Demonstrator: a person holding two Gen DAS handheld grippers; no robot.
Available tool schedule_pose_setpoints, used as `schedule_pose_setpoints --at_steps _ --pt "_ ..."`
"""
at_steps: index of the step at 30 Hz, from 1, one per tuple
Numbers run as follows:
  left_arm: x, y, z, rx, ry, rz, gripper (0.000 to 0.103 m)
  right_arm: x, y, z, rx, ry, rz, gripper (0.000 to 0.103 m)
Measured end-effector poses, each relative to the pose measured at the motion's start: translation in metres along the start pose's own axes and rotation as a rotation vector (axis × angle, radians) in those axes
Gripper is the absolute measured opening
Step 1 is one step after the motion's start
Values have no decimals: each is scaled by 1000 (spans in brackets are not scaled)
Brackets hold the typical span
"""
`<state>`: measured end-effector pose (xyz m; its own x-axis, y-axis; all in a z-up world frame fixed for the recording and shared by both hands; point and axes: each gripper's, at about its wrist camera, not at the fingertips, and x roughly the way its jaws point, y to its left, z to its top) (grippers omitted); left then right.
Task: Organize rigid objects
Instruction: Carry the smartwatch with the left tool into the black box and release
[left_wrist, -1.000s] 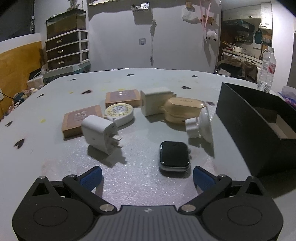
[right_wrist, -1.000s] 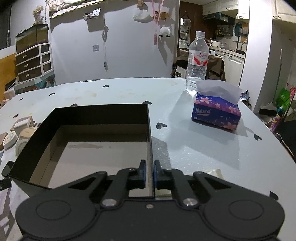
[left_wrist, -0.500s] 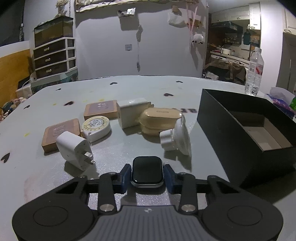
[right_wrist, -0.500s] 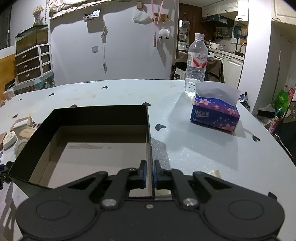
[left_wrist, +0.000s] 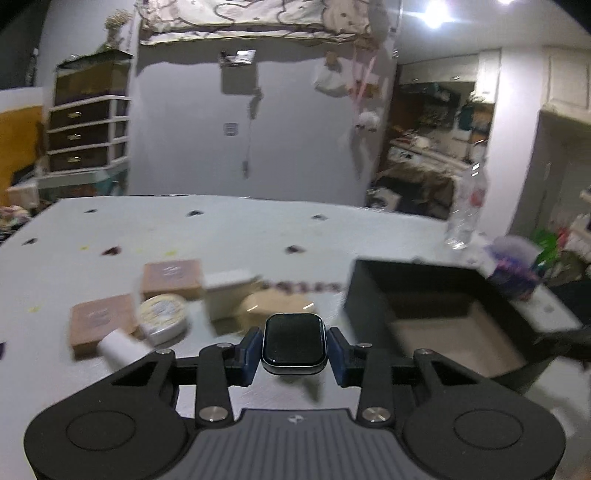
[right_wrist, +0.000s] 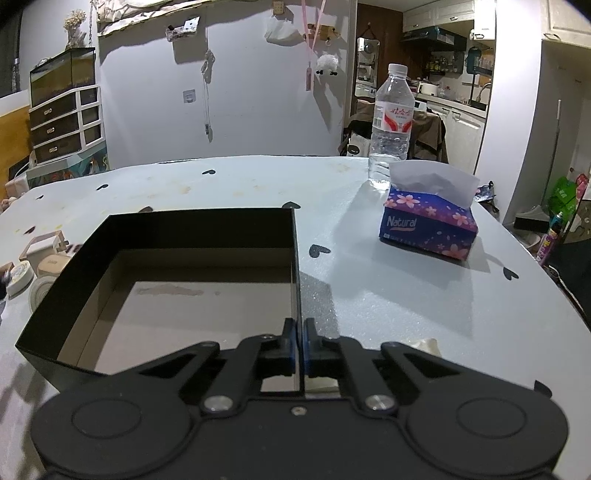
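Since a second ago we see the left gripper go from wide to clamped on the watch, now lifted off the table — lower centre of frame, clutter behind blurred. Right gripper unchanged, pinching the box wall. Only the right view shows the tissue pack and bottle sharply; only the left shows the watch.
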<state>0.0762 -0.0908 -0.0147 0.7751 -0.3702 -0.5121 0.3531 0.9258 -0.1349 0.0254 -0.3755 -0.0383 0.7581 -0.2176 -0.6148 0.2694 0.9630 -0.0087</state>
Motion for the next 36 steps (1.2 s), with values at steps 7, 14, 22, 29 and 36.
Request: schedule_pose_setpoints --at_steps 7,14,22,29,36 --pt "28 -55 37 4 61 -148 40 -1 -1 0 8 -3 2 4" --pt "88 -112 47 -8 194 -218 40 0 -1 -1 10 -5 -3 4" --pt "144 -144 43 -90 294 -269 40 -2 -1 -2 10 -9 15 4" --pt "176 -150 36 -192 364 -296 40 -1 -2 -3 15 -14 25 4" --pt "178 -147 36 -239 367 -311 48 -1 -3 -4 23 -12 29 3"
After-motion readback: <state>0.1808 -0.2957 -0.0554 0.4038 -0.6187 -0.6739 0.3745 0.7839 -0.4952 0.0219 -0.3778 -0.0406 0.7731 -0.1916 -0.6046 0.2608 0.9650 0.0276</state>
